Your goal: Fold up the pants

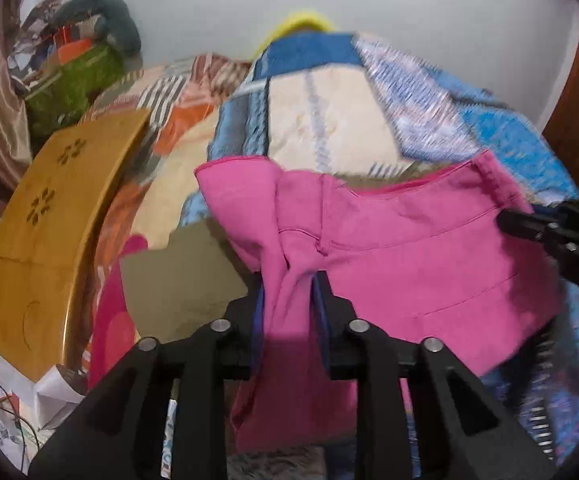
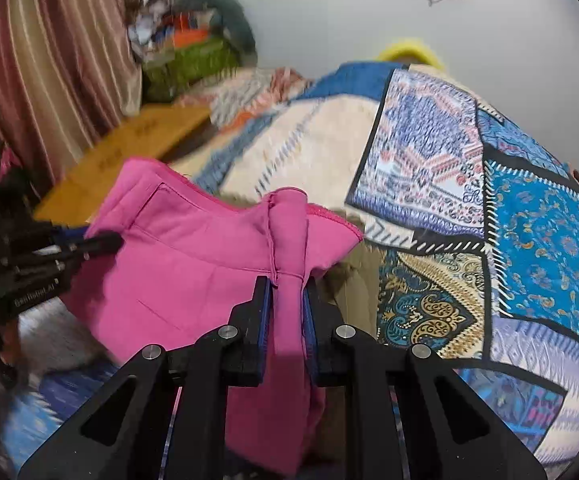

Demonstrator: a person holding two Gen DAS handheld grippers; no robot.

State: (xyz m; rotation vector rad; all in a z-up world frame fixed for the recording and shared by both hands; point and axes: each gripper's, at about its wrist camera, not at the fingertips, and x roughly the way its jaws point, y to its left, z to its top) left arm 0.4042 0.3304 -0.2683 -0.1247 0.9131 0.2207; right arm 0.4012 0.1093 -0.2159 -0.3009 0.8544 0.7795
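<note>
Pants [image 1: 409,256] pink, lifted above quilt [image 2: 469,168], waistband stretched between left gripper [image 1: 289,292] and right gripper [image 2: 289,292], both clamped on bunched cloth. Legs hanging below. Folding seemingly barely begun: no fold visible yet, laying flat and folding left.

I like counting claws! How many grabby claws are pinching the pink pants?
2. The left gripper pinches one end of the pink pants; the right gripper pinches the other end.

Both wrist views closely share pink pants [image 1: 409,248].
</note>
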